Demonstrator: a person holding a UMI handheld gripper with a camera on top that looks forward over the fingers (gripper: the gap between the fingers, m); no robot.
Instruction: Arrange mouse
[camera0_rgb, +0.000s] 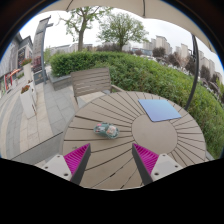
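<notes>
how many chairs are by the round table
1. A wooden slatted chair stands at the far side of the round table, beyond the mouse; others may be hidden behind the camera.

A round slatted wooden counter (150, 135) carries two things. A small grey mouse (107, 130) lies on the slats just ahead of the left finger, toward the counter's near left part. A flat blue-grey mouse mat (160, 109) lies farther back on the right side, well apart from the mouse. The slats run in parallel bands across the top.
</notes>
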